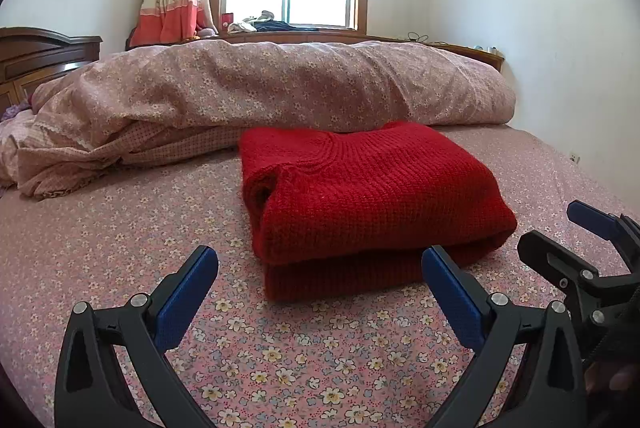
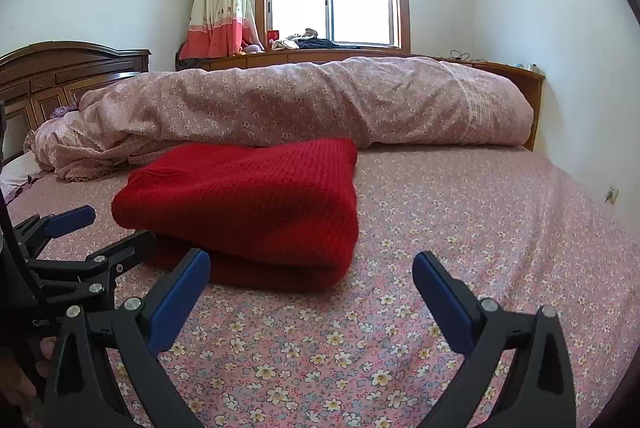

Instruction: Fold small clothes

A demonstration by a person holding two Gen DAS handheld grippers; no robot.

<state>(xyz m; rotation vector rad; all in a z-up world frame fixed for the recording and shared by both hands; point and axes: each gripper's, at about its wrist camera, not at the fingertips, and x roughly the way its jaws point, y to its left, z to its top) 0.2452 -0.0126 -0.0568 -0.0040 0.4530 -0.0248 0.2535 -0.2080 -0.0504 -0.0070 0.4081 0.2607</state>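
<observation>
With the red sweater [image 1: 372,195] already lying folded on the bed [image 1: 120,228] by the rolled quilt [image 1: 280,83]: best left squared, touched lightly if at all; left gripper [image 1: 320,268] and right gripper [image 2: 312,272] spread wide, empty, just short.

Red knit sweater [image 1: 360,187]; pink floral bed sheet [image 1: 120,248]; pink floral duvet [image 1: 280,83]; my fingers [image 1: 184,300] black with blue pads.
</observation>
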